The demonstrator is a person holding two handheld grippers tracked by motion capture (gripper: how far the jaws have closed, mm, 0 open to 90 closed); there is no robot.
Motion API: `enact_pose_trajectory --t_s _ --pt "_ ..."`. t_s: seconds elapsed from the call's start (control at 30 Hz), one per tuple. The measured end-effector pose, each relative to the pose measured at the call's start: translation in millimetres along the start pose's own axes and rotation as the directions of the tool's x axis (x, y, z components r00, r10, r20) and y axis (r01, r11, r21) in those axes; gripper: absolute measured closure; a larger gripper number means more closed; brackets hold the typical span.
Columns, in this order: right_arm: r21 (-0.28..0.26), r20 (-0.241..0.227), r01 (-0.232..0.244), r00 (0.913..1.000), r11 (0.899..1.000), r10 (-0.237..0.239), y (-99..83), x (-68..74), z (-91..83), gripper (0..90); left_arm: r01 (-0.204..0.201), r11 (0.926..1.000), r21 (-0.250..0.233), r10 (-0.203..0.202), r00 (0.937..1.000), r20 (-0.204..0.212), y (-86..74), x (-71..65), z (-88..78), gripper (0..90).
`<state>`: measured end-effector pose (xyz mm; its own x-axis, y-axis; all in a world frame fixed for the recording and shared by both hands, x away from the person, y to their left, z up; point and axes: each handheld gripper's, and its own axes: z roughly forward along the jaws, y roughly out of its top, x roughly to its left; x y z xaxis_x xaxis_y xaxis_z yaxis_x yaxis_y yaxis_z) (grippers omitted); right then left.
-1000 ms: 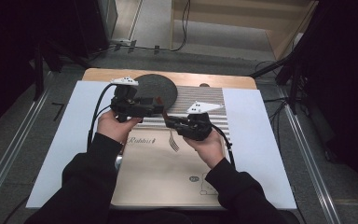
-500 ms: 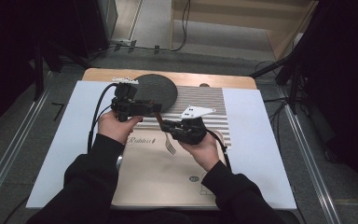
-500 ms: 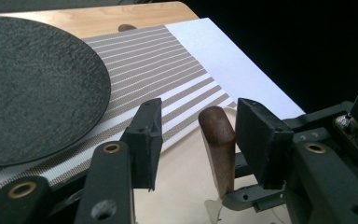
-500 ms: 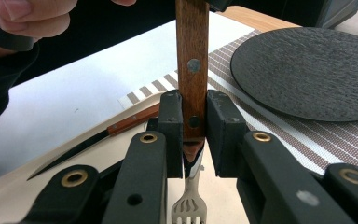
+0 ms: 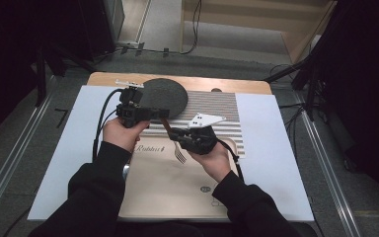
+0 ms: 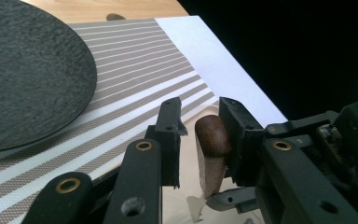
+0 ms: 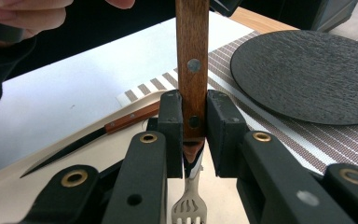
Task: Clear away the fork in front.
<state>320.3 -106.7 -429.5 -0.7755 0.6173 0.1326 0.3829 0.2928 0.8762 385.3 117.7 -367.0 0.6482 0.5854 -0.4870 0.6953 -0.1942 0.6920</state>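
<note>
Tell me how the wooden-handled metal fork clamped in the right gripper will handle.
The wooden-handled metal fork looks stiff, hanging straight from the right gripper, tines down. Its flat handle probably won't roll. Held near the handle's lower rivet, it may pivot if nudged; the left gripper brackets the handle's end, not visibly clamped.

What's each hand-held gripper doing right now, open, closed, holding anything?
Left hand-held gripper: open, jaws around the fork's wooden handle end, not clamped.
Right hand-held gripper: closed on the fork's handle, tines pointing down.

Plate point(image 5: 164, 98) behind tray point(image 5: 163, 182), seemingly overlapping striped mat point(image 5: 227, 113).
</note>
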Motion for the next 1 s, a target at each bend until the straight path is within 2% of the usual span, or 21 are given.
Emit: enact_pose_trajectory --t_s 0.23,0.6,1.0 --pt "0.000 0.004 0.004 1.0000 1.000 -0.004 0.2 -0.3 -0.3 75.1 0.013 0.9999 0.009 -0.013 0.9997 0.020 0.2 1.0 0.3 75.7" --pt "0.006 0.006 0.006 1.0000 1.000 -0.007 -0.1 -0.6 0.3 75.1 0.043 0.9989 0.019 -0.044 0.9972 0.060 0.0 4.5 1.5 77.9" --pt "-0.002 0.023 0.030 0.9993 1.000 -0.030 0.1 0.7 -0.5 74.7 0.064 0.9978 0.017 -0.065 0.9944 0.083 0.5 6.7 -0.3 78.9"
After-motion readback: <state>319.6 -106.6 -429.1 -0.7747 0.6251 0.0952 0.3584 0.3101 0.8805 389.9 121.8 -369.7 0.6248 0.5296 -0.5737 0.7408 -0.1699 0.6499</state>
